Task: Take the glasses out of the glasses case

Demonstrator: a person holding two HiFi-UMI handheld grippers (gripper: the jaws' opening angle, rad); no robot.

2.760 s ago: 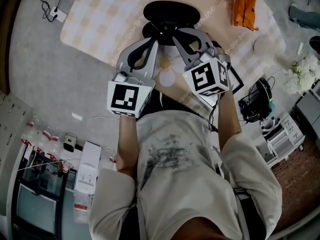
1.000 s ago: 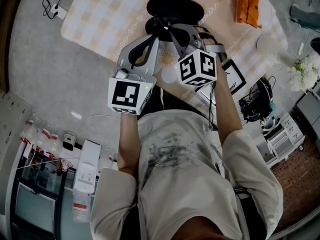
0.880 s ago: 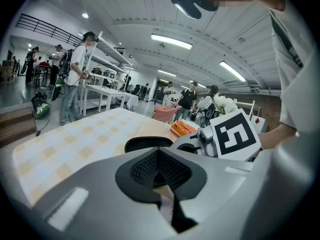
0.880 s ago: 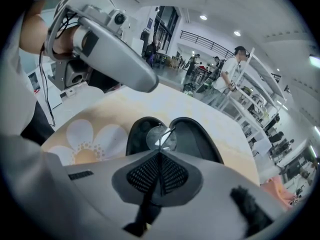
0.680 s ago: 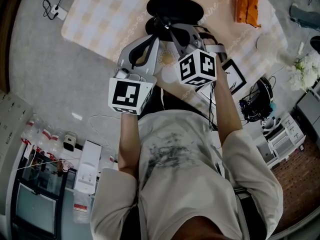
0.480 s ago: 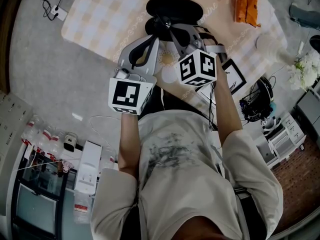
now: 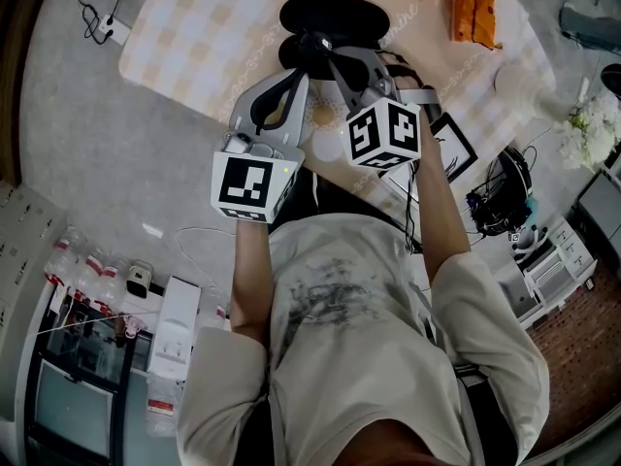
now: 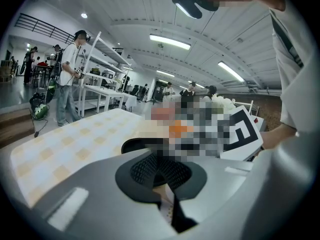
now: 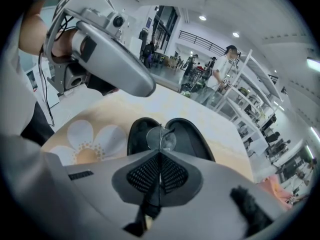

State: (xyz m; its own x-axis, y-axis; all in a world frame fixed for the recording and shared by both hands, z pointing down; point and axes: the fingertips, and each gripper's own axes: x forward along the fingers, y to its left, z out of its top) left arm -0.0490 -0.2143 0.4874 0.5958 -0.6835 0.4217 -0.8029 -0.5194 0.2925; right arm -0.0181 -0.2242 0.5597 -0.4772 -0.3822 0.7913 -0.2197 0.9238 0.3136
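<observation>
The black glasses case (image 7: 335, 13) lies open on the checked tablecloth (image 7: 204, 37) at the far side of the table. My right gripper (image 7: 325, 54) reaches over it from the near right. In the right gripper view that gripper (image 9: 160, 156) is shut on the glasses (image 9: 161, 138), with one clear lens showing just past the pads, above the two halves of the case (image 9: 187, 134). My left gripper (image 7: 294, 74) is at the case's near left rim. Its jaws (image 8: 160, 158) look closed on the case (image 8: 131, 145), whose black edge runs behind them.
An orange pouch (image 7: 475, 13) lies at the table's far right. A black-framed picture (image 7: 451, 149) sits near the right edge, with white flowers (image 7: 582, 134) beyond it. A flower print (image 9: 87, 141) on the cloth is just near of the case. People stand in the background.
The right gripper has moved up and left onto the case since the oldest frame. Over the last second both grippers are almost still.
</observation>
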